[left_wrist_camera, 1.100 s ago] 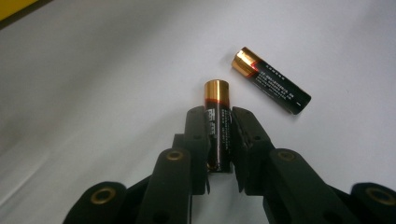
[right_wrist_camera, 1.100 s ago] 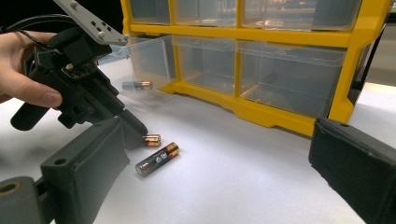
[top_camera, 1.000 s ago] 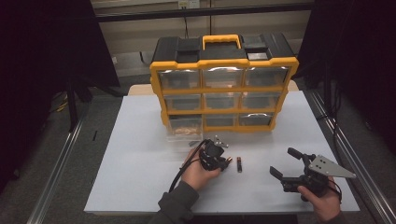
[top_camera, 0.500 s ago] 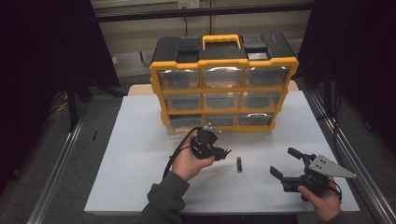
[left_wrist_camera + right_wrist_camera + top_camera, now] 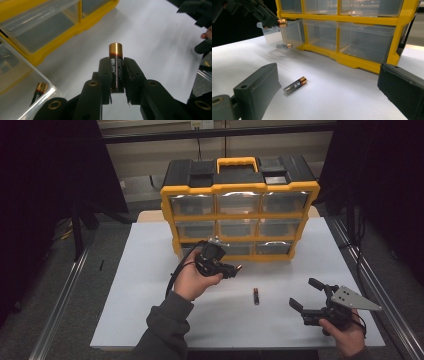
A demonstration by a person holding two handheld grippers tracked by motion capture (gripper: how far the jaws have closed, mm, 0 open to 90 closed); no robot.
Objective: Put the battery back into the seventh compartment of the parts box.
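L gripper (image 5: 117, 75) is clamped on a battery (image 5: 116, 65), its long axis running along the jaws, gold cap poking out past the tips. The pulled-out clear drawer (image 5: 30, 97) sits just below and to the gripper's left, one cell (image 5: 38, 92) already inside. R gripper (image 5: 329, 87) stands wide open, nothing in it, with a spare battery (image 5: 295, 85) lying ahead between its jaws. Drawer's far end is cut off; prob. bottom-left bin of the yellow organizer (image 5: 240, 215).

A white table (image 5: 150, 270) sits in a dark room. Grey floor (image 5: 55, 310) lies beside it — with a metal rail (image 5: 60, 315).
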